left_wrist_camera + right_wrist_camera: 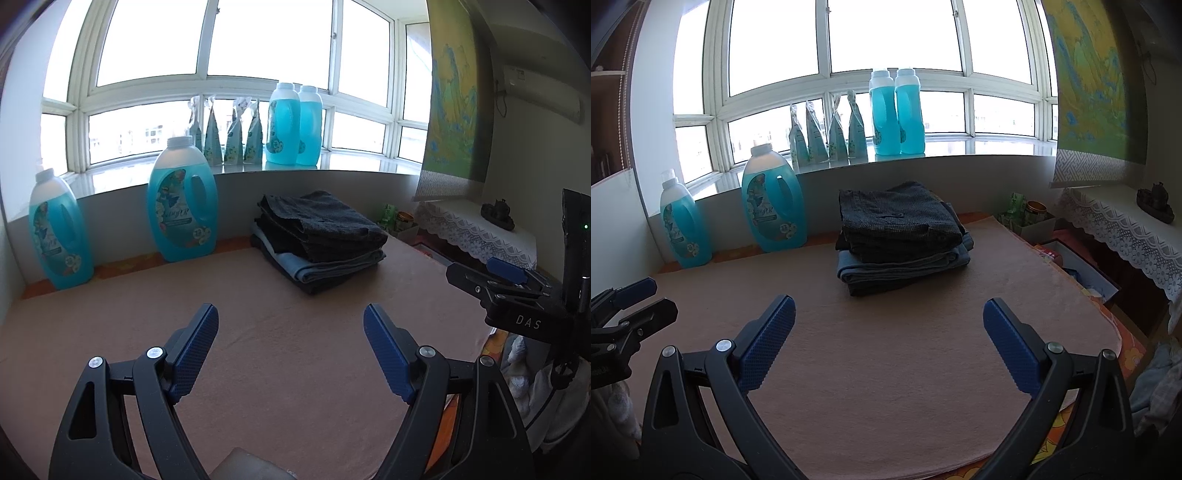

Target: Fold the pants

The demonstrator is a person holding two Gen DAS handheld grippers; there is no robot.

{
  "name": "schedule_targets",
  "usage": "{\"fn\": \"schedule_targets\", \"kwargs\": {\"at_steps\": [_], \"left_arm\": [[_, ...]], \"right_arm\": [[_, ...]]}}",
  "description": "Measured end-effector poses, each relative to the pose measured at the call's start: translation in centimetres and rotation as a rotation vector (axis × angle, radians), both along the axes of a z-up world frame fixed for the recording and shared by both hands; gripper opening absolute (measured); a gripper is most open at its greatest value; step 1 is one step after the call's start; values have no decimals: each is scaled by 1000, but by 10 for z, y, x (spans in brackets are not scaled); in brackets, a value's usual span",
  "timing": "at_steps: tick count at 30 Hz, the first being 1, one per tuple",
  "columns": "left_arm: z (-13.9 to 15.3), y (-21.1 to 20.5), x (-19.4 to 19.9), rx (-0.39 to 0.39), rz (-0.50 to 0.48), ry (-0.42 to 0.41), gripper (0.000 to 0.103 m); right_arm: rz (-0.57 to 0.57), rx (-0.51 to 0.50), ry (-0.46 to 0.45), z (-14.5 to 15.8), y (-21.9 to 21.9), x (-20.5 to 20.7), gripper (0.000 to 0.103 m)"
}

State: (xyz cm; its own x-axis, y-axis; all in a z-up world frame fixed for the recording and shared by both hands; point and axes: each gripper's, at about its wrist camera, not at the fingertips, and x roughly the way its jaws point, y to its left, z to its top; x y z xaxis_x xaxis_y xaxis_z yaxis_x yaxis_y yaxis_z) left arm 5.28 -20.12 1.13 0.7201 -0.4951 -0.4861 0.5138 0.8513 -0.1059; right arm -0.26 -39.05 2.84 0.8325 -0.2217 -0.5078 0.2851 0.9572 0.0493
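Nearest the lens in both wrist views are the black gripper arms with blue ribbed pads. On the left gripper (291,317) the fingers are spread wide apart with nothing between them, and the right gripper (889,312) is just as wide and empty. Both hover above the work surface and touch no cloth, which suggests they are waiting between garments rather than mid-fold.

Under them, a peach-pink mat (886,362) covers most of the table (1123,362) (its orange flowered cover shows only at the edges). The bare stretch of mat in front of the grippers looks kept free as the folding space.

Toward the back of the mat, just short of the wall below the window (886,37), sits a stack of folded pants (901,236). Dark charcoal pairs lie on top and a lighter blue denim pair lower down. The stack is neat and square, apparently parked at the far edge so finished pieces stay out of the way. No unfolded pants lie on the mat, so a fresh pair would have to be fetched first, perhaps from the pale, crumpled fabric (1156,384) off the table's right edge, though what that is cannot be told.

Two blue detergent bottles (181,199) stand on the table beside the wall, left of the stack and apart from it. Two more bottles (897,112) and a row of refill pouches (827,134) line the windowsill.
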Motion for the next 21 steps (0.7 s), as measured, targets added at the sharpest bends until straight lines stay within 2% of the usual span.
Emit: {"fn": "schedule_targets", "kwargs": {"at_steps": [21], "left_arm": [[-1, 4, 0, -6, 17, -20, 81]], "right_arm": [[14, 9, 12, -2, 2, 5, 103]]}}
